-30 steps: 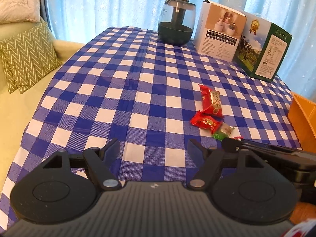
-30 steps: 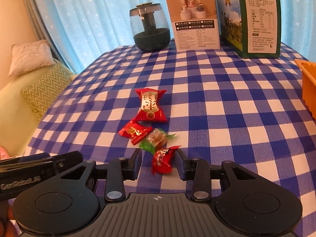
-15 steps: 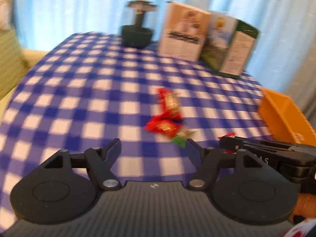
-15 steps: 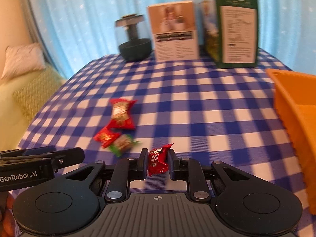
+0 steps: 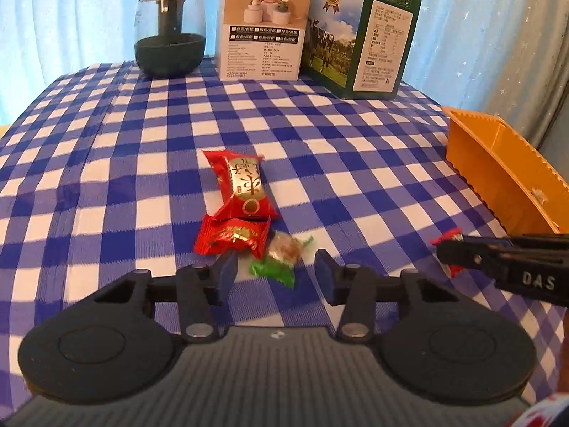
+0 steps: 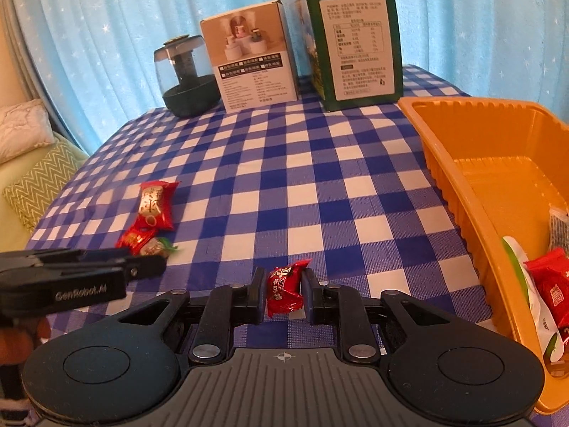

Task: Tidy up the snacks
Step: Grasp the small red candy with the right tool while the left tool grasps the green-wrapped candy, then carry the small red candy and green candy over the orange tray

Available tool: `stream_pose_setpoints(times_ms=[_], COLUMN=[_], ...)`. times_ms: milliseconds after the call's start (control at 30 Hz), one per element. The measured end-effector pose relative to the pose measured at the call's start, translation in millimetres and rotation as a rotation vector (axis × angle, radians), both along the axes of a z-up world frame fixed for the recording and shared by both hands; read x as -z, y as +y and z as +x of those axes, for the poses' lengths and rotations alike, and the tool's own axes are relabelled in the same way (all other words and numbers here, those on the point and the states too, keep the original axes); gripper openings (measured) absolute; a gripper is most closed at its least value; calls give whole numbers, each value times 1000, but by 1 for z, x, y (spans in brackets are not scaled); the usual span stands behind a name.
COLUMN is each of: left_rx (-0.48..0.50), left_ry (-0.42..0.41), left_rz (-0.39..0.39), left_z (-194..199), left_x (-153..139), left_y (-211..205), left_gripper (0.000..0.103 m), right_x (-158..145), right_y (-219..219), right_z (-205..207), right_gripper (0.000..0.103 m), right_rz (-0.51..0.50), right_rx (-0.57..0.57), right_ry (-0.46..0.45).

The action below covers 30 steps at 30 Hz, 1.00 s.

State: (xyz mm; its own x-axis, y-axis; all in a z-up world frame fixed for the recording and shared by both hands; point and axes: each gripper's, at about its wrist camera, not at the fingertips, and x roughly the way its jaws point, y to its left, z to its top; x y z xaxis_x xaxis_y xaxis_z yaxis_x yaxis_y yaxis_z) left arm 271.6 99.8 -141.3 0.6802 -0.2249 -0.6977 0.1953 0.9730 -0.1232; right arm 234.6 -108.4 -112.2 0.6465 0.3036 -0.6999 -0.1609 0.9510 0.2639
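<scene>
Near the desk's point(image 5: 149, 131) front edge lie three loose sweets in one cluster: a large red-and-gold packet point(image 5: 242, 188), a smaller red packet point(image 5: 233, 236) touching its near end, and a green-wrapped candy point(image 5: 281, 256) just beside that. The large packet's long axis runs from the front edge toward the back; the green candy lies slanted, its twisted tail toward the front. A fourth sweet, a small red candy point(image 6: 283, 286), stands roughly upright, clamped between the pads of the right tool point(image 6: 283, 291), which is closed on it and held between the cluster and an orange tray point(image 6: 458, 192) at the desk's right edge. Several packets sit in the tray's near end, though their count is hard to judge at the picture's rim. The left tool point(image 5: 274, 272) has just been closing its jaws; they stand apart astride the green candy, pads not pressing it. Along the back edge stand two boxes, one white point(image 5: 261, 25) and one green point(image 5: 362, 35), and one dark humidifier point(image 5: 170, 32).
</scene>
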Motion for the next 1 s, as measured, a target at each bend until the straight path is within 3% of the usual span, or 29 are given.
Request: stream_pose_setpoints(times_ms=[233,433,733,1000], left_rx=[41,54,-26,-53], left_ry=[-24,-20,31,24], left_rz=[44,88,84,65], left_z=[7,1,-19,-53], left_x=[3,2,-6,-26], left_y=[-12,-20,-22,-36], left_gripper=[42,21,19,18], right_x=[3,3,-3,-25], right_y=[-2,-2,-4,-10], right_z=[0,-1,-10,-30], right_gripper=[21,21,21,21], right_rz=[7,6,4,7], right_rx=[8,9,-5,-19], right_ry=[7,14,14,-6])
